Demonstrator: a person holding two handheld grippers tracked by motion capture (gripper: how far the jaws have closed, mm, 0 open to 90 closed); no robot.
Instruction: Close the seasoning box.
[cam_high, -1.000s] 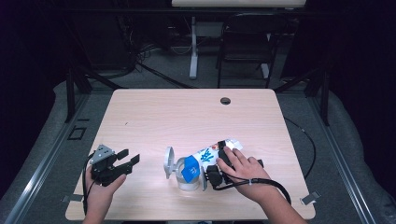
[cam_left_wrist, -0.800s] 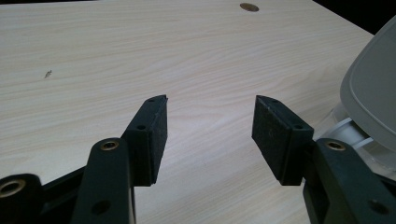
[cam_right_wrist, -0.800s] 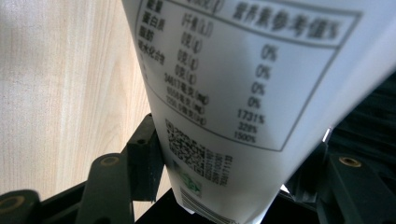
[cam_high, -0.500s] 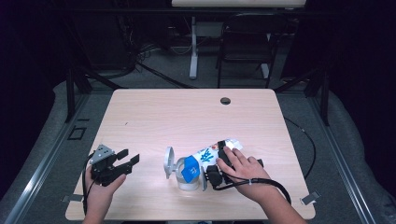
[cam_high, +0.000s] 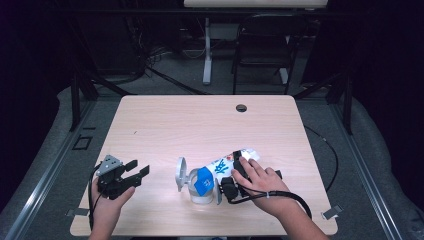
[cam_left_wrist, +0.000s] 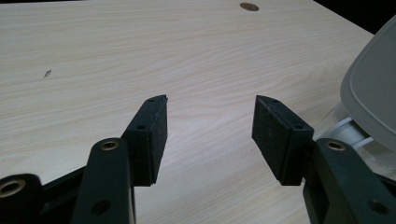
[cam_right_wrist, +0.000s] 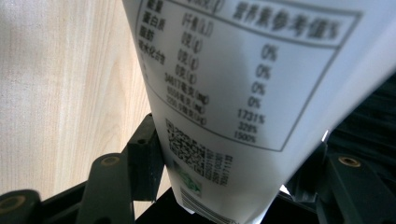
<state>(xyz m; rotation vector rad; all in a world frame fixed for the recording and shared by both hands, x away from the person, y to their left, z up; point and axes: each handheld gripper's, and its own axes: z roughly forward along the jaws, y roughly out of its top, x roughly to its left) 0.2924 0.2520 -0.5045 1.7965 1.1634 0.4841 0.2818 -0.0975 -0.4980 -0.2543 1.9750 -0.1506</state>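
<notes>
A white bag with blue print lies tilted over a small white container at the table's front middle. The container's round lid stands open on its left. My right gripper, mostly under the person's hand, is shut on the bag. In the right gripper view the bag's printed label sits between the two jaws of the right gripper. My left gripper rests open near the front left, apart from the container. In the left gripper view this open left gripper has nothing between its pads, and the grey lid rises at the right.
The wooden table has a small round hole near its far edge. A black cable trails off the right side. Chair and desk legs stand on the dark floor beyond the table.
</notes>
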